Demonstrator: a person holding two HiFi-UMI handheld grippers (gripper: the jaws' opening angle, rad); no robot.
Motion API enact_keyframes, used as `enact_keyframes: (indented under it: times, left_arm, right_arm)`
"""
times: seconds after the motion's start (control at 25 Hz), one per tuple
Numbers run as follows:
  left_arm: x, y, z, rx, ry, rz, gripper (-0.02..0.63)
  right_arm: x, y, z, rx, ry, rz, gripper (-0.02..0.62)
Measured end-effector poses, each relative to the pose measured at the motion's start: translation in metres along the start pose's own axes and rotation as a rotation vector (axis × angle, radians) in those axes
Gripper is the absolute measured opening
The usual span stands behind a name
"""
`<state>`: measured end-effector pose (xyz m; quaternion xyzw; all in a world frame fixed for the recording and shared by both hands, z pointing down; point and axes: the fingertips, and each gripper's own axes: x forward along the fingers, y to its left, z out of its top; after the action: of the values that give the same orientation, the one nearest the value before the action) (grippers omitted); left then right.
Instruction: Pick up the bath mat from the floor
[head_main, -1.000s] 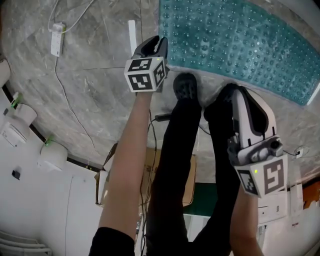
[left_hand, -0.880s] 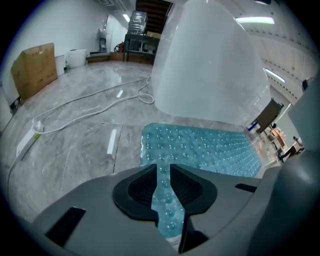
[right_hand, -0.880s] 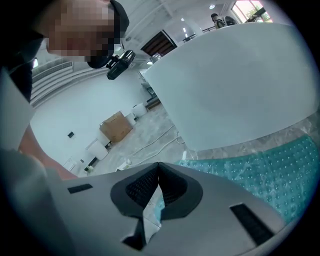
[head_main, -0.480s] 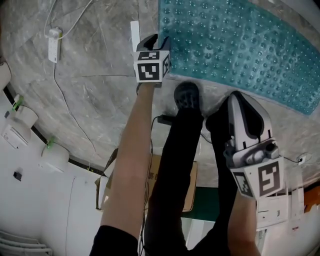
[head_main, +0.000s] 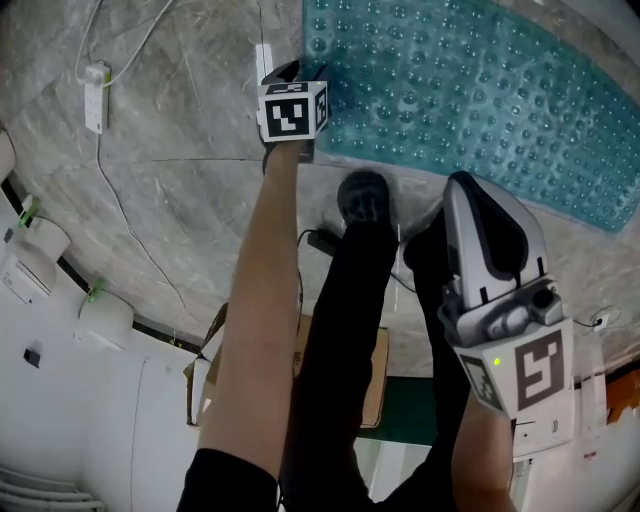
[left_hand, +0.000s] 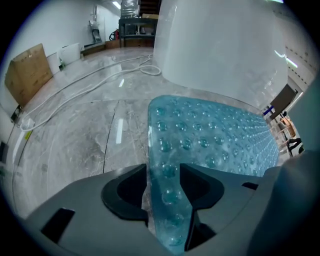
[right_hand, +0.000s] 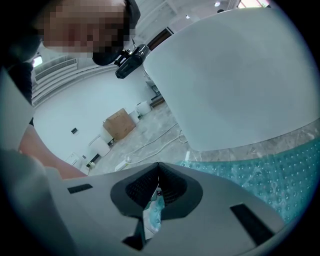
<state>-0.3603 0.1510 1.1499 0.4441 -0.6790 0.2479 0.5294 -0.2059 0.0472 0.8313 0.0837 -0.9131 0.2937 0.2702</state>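
The mat (head_main: 470, 90) lies on the floor (head_main: 170, 190). The left gripper (left_hand: 165, 185) is at the mat's left edge, close to its near corner. Its jaws are opening, and the edge runs between them with the pads not pressing on it. The right gripper (right_hand: 158, 192) is at the mat's near edge, clenched on a small bit of teal mat pinched between its jaws. A shoe (head_main: 365, 195) stands on the floor between the two grippers, just beside the mat's near edge.

The bath mat (head_main: 470, 90) runs off the head view's top edge.
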Motion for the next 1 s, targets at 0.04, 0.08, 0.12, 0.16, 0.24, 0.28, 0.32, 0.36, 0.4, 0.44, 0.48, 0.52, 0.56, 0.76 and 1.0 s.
enact_keyframes:
  times: [0.04,0.08,0.12,0.16,0.24,0.28,0.32,0.36,0.4,0.44,0.48,0.52,0.56,0.76,1.0]
  left_arm:
    - [0.003,0.002,-0.001,0.0,0.014,0.008,0.2]
    - [0.005,0.003,-0.002,0.003,0.024,0.015,0.19]
    - [0.006,0.003,-0.003,0.009,0.029,0.021,0.187]
    - [0.007,0.002,-0.004,0.014,0.032,0.023,0.19]
    - [0.008,0.001,-0.005,0.016,0.026,0.025,0.195]
    - [0.008,0.001,-0.004,0.014,0.021,0.029,0.195]
    - [0.009,0.001,-0.004,0.012,0.018,0.034,0.196]
    - [0.009,0.001,-0.004,0.011,0.018,0.038,0.196]
    - [0.009,0.001,-0.004,0.011,0.021,0.038,0.195]
    - [0.009,0.002,-0.004,0.013,0.026,0.037,0.195]
    - [0.008,0.002,-0.004,0.015,0.032,0.034,0.193]
    - [0.008,0.002,-0.004,0.017,0.038,0.029,0.189]
    - [0.008,0.002,-0.004,0.018,0.043,0.024,0.181]
    - [0.007,0.0,-0.002,0.035,0.048,0.003,0.137]
    - [0.007,-0.013,-0.003,0.072,0.052,0.019,0.054]
  right_arm:
    - [0.0,-0.002,0.001,0.002,-0.003,-0.003,0.014]
    - [-0.001,-0.005,0.002,0.005,-0.006,-0.006,0.014]
    - [-0.003,-0.007,0.002,0.01,-0.007,-0.01,0.014]
    - [-0.004,-0.009,0.002,0.017,-0.007,-0.014,0.014]
    - [-0.004,-0.011,0.002,0.029,-0.009,-0.016,0.014]
    - [-0.003,-0.012,0.002,0.031,-0.009,-0.014,0.014]
    - [-0.002,-0.012,0.002,0.03,-0.01,-0.012,0.014]
    - [-0.001,-0.011,0.003,0.029,-0.01,-0.01,0.014]
    - [0.0,-0.01,0.003,0.028,-0.01,-0.008,0.014]
    - [0.0,-0.008,0.004,0.028,-0.011,-0.006,0.014]
    - [0.001,-0.007,0.004,0.027,-0.012,-0.004,0.014]
    - [0.001,-0.007,0.004,0.025,-0.009,-0.003,0.014]
    - [0.0,-0.007,0.003,0.022,-0.006,-0.003,0.014]
    - [0.002,-0.009,0.006,0.018,-0.011,-0.007,0.014]
    - [-0.001,-0.006,0.004,0.001,-0.008,-0.003,0.014]
